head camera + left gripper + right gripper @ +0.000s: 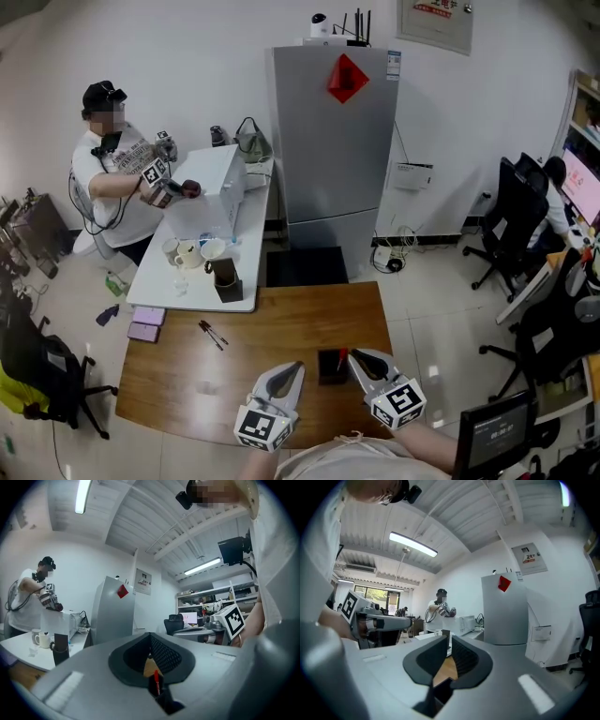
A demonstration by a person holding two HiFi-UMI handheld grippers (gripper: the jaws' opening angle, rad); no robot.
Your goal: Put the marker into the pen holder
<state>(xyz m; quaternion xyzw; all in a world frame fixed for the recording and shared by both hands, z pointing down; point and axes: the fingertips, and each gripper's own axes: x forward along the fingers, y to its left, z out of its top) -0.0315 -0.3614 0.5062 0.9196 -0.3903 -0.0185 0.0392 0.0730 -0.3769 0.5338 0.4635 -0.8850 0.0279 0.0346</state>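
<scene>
head view: the black pen holder [331, 366] stands on the wooden table [178, 375] near its front edge, between the left gripper [298, 367] and the right gripper [353, 356] and just beside both. both grippers point away from the person towards the holder.

left gripper view: the two pads meet at their tips, so this gripper is closed and has hold of nothing. below the meeting line, the red marker [156, 680] stands upright inside the pen holder, with bare wood behind it.

right gripper view: the pads stand narrowly apart, with only a thin slit between them (wood and pale background show through it). nothing is held in that slit.

other items, head view:
- two dark pens [212, 333] lie on the wooden table, well apart from the holder and to its left.
- a white table [155, 292] adjoins the wooden table at its far left. it carries some cups [190, 252], a dark container [225, 277] and a white box [214, 187].
- a second person [112, 173] stands at the white table with a pair of grippers raised over the box.
- a grey refrigerator [337, 159] stands against the back wall, with a red diamond [347, 78] on its door.
</scene>
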